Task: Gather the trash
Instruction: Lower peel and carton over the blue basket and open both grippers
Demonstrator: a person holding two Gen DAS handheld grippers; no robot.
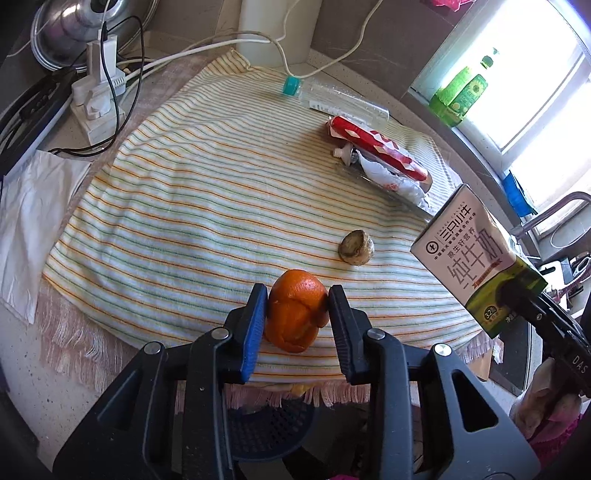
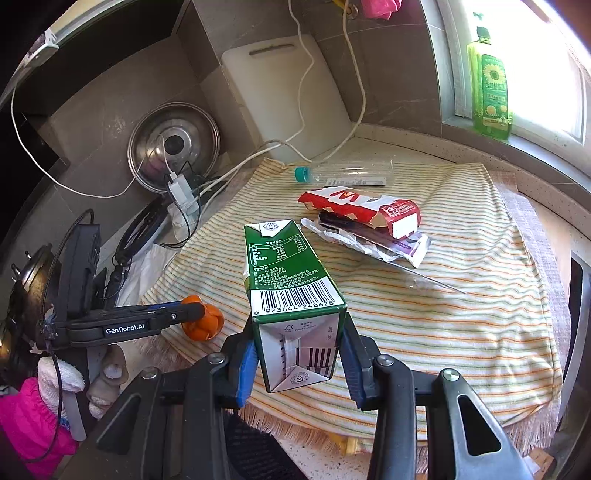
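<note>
My left gripper (image 1: 297,295) is shut on an orange peel (image 1: 295,314), held just above the near edge of a striped cloth (image 1: 207,206). My right gripper (image 2: 299,332) is shut on a green and white milk carton (image 2: 288,266), lifted over the cloth. From the left wrist view the carton (image 1: 469,254) hangs at the right. On the cloth lie a small brown lump (image 1: 356,247), a red and white wrapper (image 1: 380,147) on crumpled packaging, and a clear plastic bottle (image 1: 332,94) with a teal cap. A dark mesh basket (image 1: 266,424) sits below the counter edge.
A power strip with plugs and cables (image 1: 96,99) and a metal lid (image 1: 70,26) stand at the back left. A white cutting board (image 2: 288,92) leans on the wall. A green bottle (image 2: 487,85) is on the sill, and a faucet (image 1: 554,210) at the right.
</note>
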